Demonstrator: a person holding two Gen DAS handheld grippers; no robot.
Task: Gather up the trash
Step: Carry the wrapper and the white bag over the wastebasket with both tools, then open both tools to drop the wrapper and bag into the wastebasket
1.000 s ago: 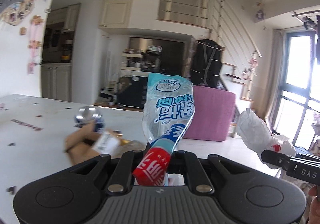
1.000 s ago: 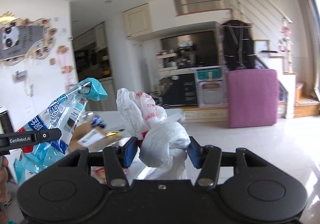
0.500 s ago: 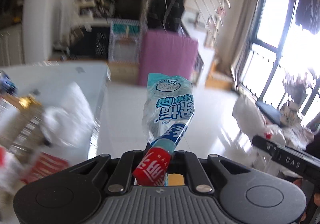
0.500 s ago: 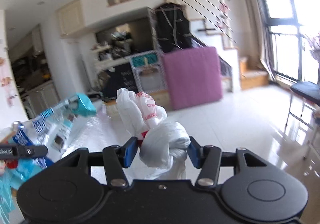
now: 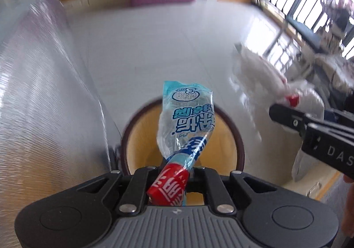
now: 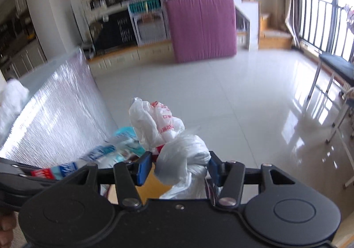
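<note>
**Both grippers hold trash above the round bin**

The left gripper (image 5: 174, 176) has its fingers pinched nearly together on the red end of a blue and clear snack wrapper (image 5: 185, 119). The wrapper stands out from between the fingers and rises away from them, twisted just beyond the grip and widening to its pale blue top edge. Directly behind it, in the left wrist view, lies the open mouth of a round bin (image 5: 240, 148) with a dark rim and a yellow-tan inside; the wrapper overlaps that opening.

The right gripper (image 6: 178, 166) has its fingers set partly apart, the blue pads (image 6: 143, 167) pressing on either side of the knotted bulge of a white plastic bag (image 6: 183, 159). The bag's loose top with red print stands up past the fingers, and more of it hangs below them. In the left wrist view the same bag (image 5: 261, 75) shows blurred at the right, just beyond the right gripper's dark body. In the right wrist view the wrapper (image 6: 106, 153) lies low at the left, close beside the bag.

To the left of both runs the silvery, ribbed side of the worktop (image 5: 39, 84), and pale floor tiles (image 6: 254, 97) spread beyond.

A second ago both cameras looked level across the room, with the worktop's top and its boxes in sight. Now both look down toward the floor and the bin has come into the left view. Both grips are unchanged.
</note>
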